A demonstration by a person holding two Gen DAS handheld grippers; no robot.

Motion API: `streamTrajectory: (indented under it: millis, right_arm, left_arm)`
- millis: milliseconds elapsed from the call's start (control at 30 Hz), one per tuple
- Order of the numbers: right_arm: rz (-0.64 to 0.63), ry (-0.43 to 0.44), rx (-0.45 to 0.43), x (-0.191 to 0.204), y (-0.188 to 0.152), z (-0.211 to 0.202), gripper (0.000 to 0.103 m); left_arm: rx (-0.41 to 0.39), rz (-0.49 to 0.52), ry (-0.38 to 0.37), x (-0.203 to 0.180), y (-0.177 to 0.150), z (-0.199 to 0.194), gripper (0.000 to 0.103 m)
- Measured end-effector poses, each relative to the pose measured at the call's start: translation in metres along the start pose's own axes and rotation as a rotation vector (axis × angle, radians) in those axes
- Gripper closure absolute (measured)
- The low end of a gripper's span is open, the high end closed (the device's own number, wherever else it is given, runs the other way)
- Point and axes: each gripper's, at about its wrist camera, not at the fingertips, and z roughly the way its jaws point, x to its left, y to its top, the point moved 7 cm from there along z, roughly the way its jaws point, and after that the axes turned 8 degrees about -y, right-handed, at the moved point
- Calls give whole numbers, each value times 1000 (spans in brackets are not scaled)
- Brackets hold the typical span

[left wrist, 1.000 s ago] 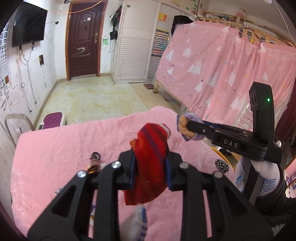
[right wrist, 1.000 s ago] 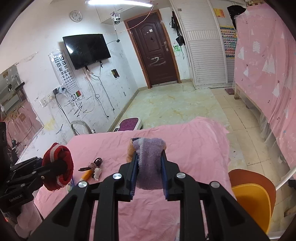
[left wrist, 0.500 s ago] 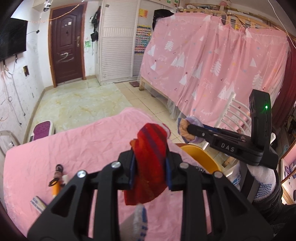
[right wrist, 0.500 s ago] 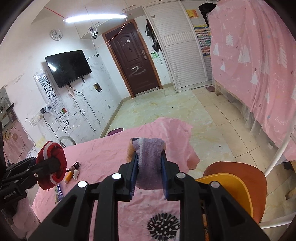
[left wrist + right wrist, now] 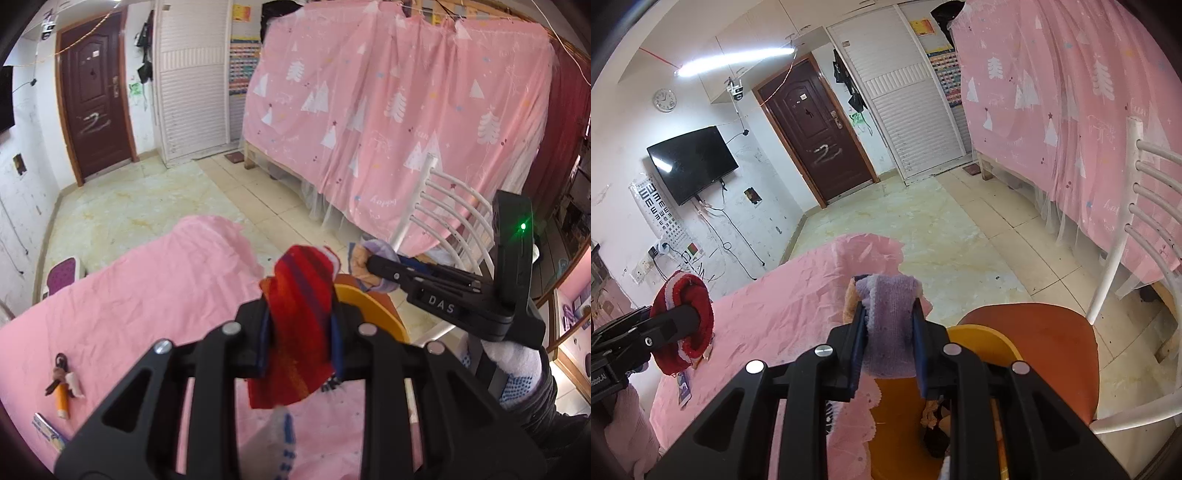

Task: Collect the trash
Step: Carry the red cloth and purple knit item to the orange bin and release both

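The left gripper [image 5: 300, 334] is pinching a red striped knit sock [image 5: 295, 325] between its jaws, the cloth bulging above them and hanging below. The right gripper [image 5: 889, 339] is clamping a lilac knit sock [image 5: 888, 325], with a peach-coloured piece showing at its left edge. Both grippers are hovering at the right-hand edge of the desk, which is lying under a pink cloth [image 5: 147, 295]. Just beyond that edge, an orange-yellow bin [image 5: 905, 413] is sitting on an orange chair seat [image 5: 1045, 339], with some soft items already lying inside. In the left wrist view, a brown hair tie [image 5: 59, 363], an orange tube [image 5: 62, 400] and a small printed packet [image 5: 46, 432] are lying on the far left of the cloth. A pink tree-print curtain [image 5: 388, 110] is hanging behind the chair
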Motion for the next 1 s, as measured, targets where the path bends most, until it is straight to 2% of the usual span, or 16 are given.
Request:
streamTrajectory:
  millis: [233, 367, 400, 467, 567, 667, 900, 1000]
  right_arm:
    - [20, -8, 49, -21, -16, 10, 90]
    - [37, -7, 94, -32, -30, 18, 86]
    - [46, -8, 102, -37, -32, 20, 85]
    - [59, -10, 113, -43, -37, 20, 82]
    - [82, -11, 122, -52, -42, 21, 74]
    - [95, -11, 125, -57, -46, 19, 70]
    - [93, -10, 122, -56, -44, 17, 68]
    - [73, -5, 116, -48, -41, 15, 67]
  left_arm:
    - [67, -10, -56, -24, 5, 43, 77]
    - [104, 2, -69, -38, 8, 67, 76]
    - [112, 4, -71, -42, 8, 72, 73]
    - [124, 8, -70, -48, 9, 81, 56]
    - [142, 14, -66, -54, 9, 94, 50]
    - [152, 15, -65, -57, 9, 100, 50]
    - [145, 7, -72, -56, 9, 95, 49]
    - [121, -8, -62, -49, 9, 83, 40]
